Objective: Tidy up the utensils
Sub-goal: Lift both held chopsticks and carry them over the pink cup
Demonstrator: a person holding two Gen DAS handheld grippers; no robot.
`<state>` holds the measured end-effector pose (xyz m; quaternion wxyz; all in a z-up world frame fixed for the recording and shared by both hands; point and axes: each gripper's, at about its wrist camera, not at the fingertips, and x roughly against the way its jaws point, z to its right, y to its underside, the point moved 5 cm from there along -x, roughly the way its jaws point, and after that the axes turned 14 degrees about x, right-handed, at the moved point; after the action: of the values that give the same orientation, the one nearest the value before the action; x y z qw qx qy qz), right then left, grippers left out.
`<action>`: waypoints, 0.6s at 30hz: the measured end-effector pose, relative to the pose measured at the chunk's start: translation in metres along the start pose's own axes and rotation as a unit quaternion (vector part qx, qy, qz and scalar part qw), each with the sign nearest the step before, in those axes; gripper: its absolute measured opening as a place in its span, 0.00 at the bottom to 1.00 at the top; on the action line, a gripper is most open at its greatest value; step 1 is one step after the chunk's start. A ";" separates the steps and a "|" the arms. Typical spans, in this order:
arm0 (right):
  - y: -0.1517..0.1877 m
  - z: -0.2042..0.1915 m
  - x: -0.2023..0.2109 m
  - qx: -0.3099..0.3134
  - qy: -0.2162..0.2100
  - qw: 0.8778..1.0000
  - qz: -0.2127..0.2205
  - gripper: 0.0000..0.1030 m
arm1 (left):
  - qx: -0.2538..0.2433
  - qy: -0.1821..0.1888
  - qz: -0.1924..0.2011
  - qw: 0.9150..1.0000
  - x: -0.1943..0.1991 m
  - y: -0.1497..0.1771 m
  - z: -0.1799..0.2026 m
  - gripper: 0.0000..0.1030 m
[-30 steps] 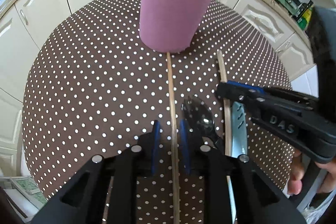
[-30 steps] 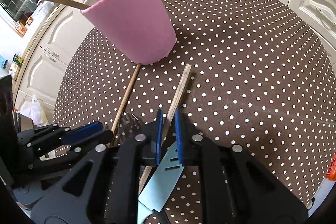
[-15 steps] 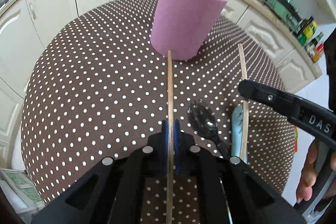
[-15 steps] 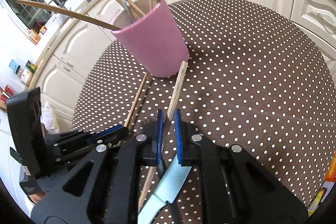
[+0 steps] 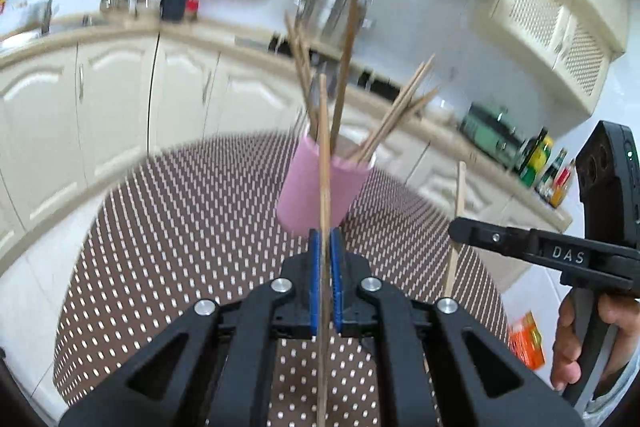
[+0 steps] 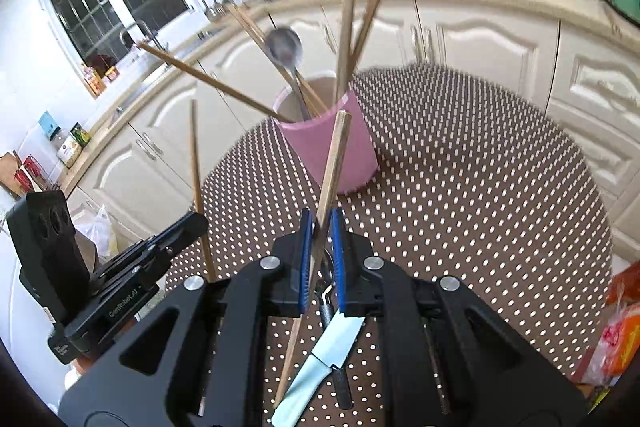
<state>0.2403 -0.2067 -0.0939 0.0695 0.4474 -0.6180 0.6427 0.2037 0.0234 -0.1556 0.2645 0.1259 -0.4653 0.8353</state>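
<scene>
Each tool is clamped on a wooden stick, both lifted off the table [image 6: 480,167]. The left tool [image 5: 325,247] pinches a thin round stick [image 5: 324,163], the right tool [image 6: 320,227] a flat, square-edged one [image 6: 334,167] — both aimed toward the pink cup [image 6: 340,151]. Light, stiff, smooth wood; likely to pivot when gripped low, so a mid-length hold suits. A knife [image 6: 332,347] and spoon lie below on the dotted cloth.
</scene>
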 end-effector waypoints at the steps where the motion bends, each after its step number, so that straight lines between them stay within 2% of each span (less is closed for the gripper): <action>1: 0.000 -0.001 0.005 0.002 0.001 1.000 0.005 0.10 | -0.001 0.003 0.011 1.000 0.004 -0.002 0.002 0.05; 7: -0.023 -0.016 0.040 0.029 0.020 0.998 0.052 0.08 | -0.009 0.019 0.097 0.995 0.028 -0.027 0.010 0.05; 11: -0.039 -0.021 0.055 0.045 0.031 0.995 0.086 0.07 | -0.022 0.033 0.140 0.989 0.028 -0.043 0.026 0.05; 18: -0.073 -0.028 0.068 0.064 0.044 0.988 0.137 0.06 | -0.030 0.030 0.202 0.978 0.037 -0.078 0.039 0.05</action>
<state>0.2333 -0.1979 0.0090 -0.0205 0.3338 -0.6275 0.7031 0.2158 0.0358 -0.0621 0.1077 -0.0042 -0.4980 0.8604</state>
